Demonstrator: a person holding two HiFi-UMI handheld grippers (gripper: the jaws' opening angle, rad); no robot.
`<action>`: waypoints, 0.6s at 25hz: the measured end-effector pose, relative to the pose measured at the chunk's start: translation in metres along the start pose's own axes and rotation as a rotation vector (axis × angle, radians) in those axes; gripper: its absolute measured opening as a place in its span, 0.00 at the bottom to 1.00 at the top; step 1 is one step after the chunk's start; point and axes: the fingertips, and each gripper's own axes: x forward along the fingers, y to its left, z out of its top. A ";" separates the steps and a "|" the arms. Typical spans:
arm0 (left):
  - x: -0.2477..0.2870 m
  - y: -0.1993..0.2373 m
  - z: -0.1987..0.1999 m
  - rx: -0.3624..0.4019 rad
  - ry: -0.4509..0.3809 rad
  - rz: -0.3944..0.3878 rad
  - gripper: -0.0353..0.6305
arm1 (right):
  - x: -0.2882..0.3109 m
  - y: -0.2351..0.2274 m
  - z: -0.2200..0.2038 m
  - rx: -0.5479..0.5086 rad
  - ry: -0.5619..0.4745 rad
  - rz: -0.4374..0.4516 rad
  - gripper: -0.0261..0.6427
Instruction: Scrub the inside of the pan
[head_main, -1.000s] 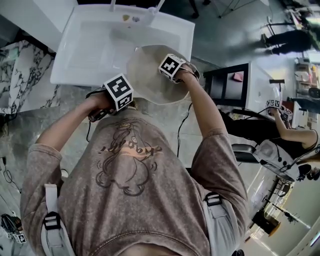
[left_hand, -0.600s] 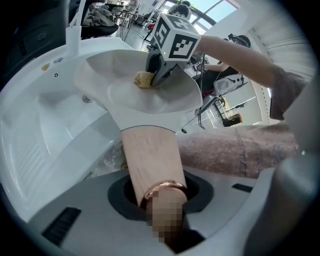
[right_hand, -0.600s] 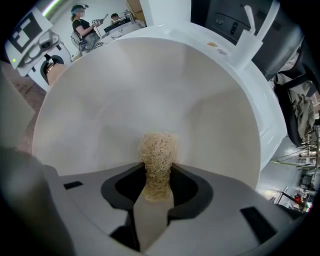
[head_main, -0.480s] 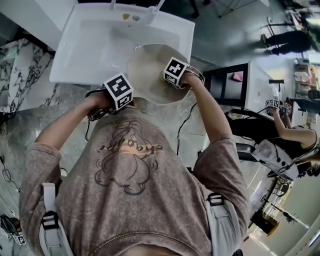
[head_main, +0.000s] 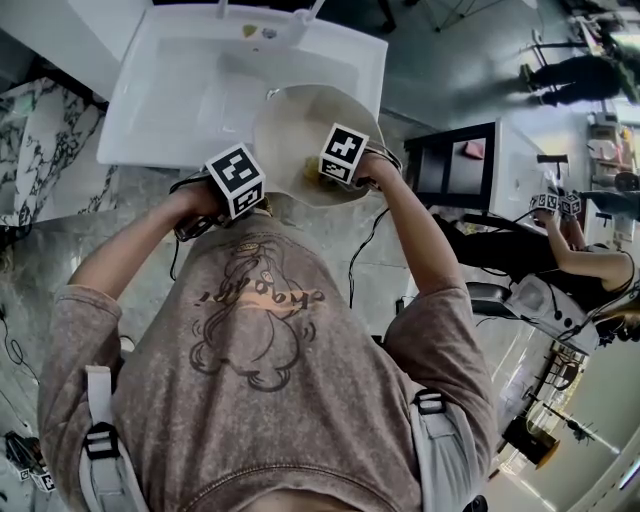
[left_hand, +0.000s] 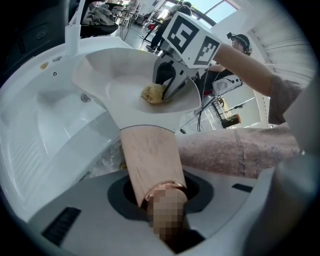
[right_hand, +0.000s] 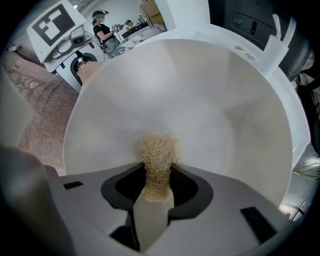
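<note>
As its view shows, right gripper (right_hand: 158, 176) clamps scrubber (right_hand: 158, 147)

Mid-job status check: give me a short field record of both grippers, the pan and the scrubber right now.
left gripper: shut on the pan's wooden handle
right gripper: shut on the scrubber
scrubber: tan, fibrous, against the pan's inner surface
pan: pale inside, held over the sink
sink: white, holding no dishes that can be seen
</note>
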 end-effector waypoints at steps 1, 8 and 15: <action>0.000 0.000 0.000 -0.001 0.001 -0.002 0.22 | 0.000 0.003 0.003 -0.005 -0.008 0.002 0.27; 0.004 -0.007 -0.001 0.002 0.008 -0.021 0.23 | 0.002 0.024 0.031 0.004 -0.119 0.072 0.27; 0.011 -0.009 -0.007 0.044 0.053 0.010 0.24 | 0.003 0.034 0.060 0.009 -0.188 0.119 0.27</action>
